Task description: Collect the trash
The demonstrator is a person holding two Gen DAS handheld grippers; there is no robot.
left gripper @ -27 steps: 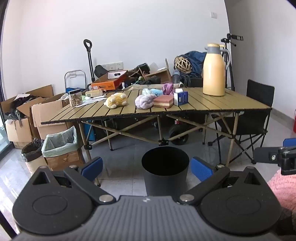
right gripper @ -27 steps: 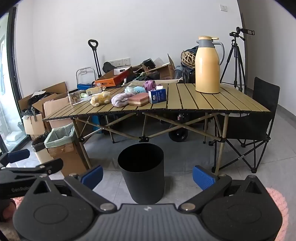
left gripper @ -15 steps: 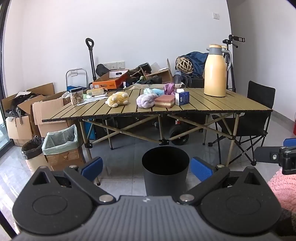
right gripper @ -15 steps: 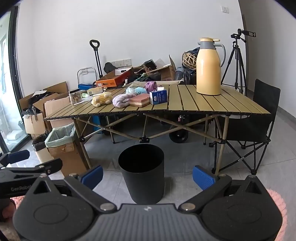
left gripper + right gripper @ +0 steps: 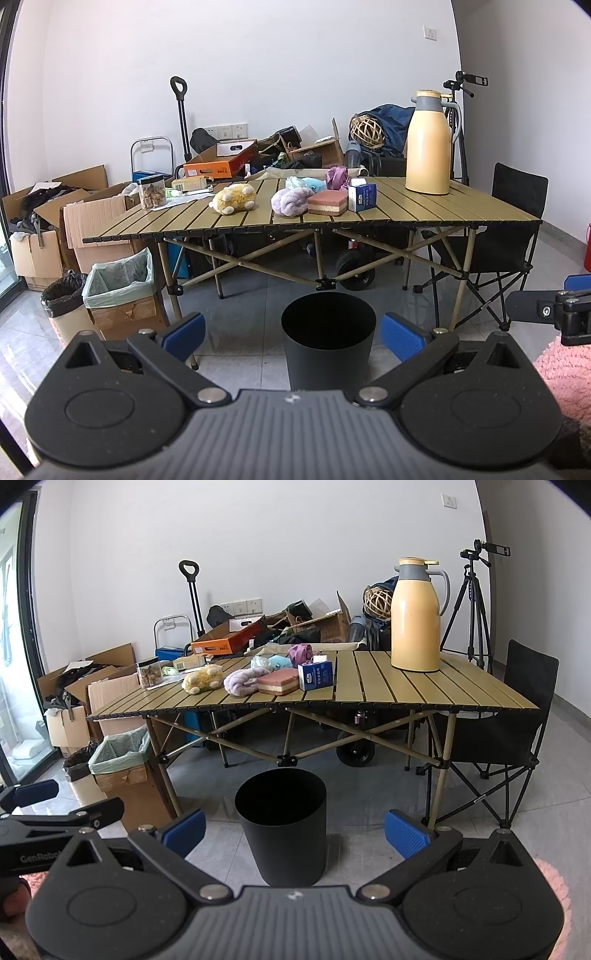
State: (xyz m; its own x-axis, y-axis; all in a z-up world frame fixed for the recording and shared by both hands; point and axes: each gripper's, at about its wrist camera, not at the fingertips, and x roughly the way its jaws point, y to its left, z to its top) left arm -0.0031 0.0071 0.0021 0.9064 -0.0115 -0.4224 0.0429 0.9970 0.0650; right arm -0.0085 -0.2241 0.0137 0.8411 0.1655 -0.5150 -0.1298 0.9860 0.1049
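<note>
Since the earlier frames both cameras have eased back and up a little: the counter sits slightly lower and farther in view, while nothing on it has shifted. It is a slatted folding one, with crossed legs beneath, and carries the tall yellow flask at its right end, well apart from a cluster nearer the middle: a plush toy, a lilac cloth bundle, a pink block and a small blue-and-white carton, the last three lying close together near the front edge, probably within easy reach from this side. Which of these counts as trash cannot be told from here. The black bin stands open on the floor just in front of the counter, between the viewer and the legs, likely set there to receive drops. Open floor lies to its right, before the folding chair; boxes and lined bins crowd the left. The left tool and right tool both hang released, blue pads wide apart, empty, well short of the counter.
</note>
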